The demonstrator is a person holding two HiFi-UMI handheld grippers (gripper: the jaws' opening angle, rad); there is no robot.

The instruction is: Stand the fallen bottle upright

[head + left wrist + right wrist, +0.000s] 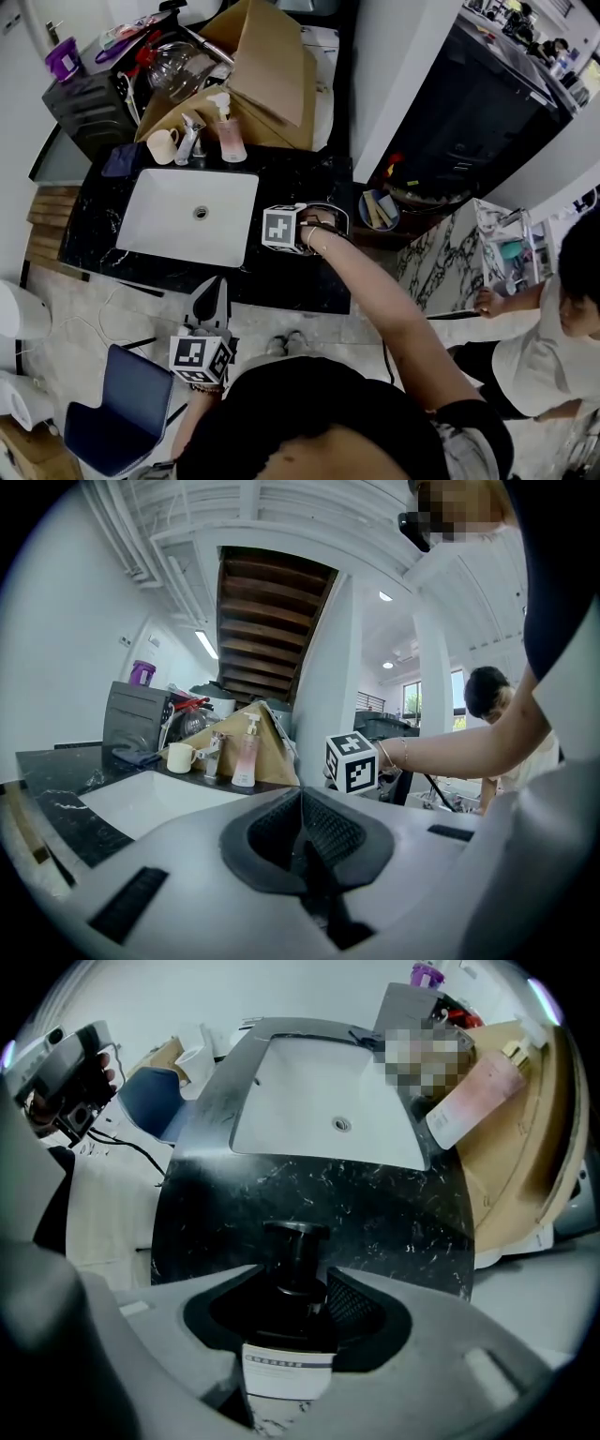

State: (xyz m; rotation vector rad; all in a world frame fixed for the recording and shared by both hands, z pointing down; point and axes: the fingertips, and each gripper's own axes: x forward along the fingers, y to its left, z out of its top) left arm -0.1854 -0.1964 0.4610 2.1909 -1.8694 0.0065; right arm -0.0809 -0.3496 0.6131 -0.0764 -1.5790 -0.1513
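Observation:
A dark bottle [289,1274] with a black cap and a white label lies on the black marble counter [375,1204], its cap toward the sink. My right gripper [298,1288] points straight down over it, and its pads press the bottle's body. In the head view the right gripper [298,234] is over the counter's front right part, and the bottle is hidden beneath it. My left gripper [214,284] is held off the counter's front edge, its jaws together with nothing between them; the left gripper view shows the same shut gripper [302,841].
A white sink [159,225] is set in the counter. Behind it stand a cream cup [161,145], a tap [187,141], a pink pump bottle [230,131] and a cardboard box [267,66]. A blue chair [117,412] is at the lower left. Another person [553,328] is at the right.

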